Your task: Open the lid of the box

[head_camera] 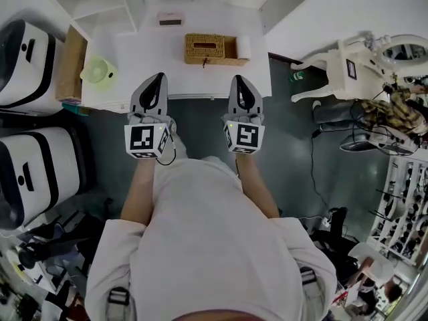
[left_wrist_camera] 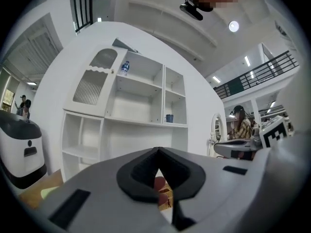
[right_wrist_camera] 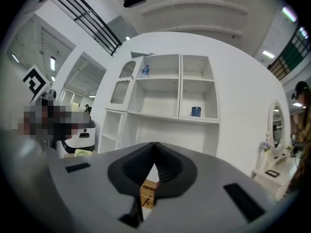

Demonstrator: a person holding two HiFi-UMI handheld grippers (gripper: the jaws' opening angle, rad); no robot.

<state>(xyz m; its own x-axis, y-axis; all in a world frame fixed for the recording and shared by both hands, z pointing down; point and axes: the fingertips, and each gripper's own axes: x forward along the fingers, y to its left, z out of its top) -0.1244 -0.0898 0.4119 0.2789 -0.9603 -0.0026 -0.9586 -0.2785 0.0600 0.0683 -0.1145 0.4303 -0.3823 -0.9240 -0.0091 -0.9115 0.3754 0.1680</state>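
Two grippers hover over the near edge of the white table (head_camera: 127, 59). We hold the left gripper (head_camera: 159, 77) and the right gripper (head_camera: 239, 79) with jaws pressed together on nothing. The woven box (head_camera: 204, 49) stands farther back on the table, ahead between them, touching neither, with its lid down.

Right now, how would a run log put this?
left tool: shut, empty | right tool: shut, empty | wicker box: closed, untouched
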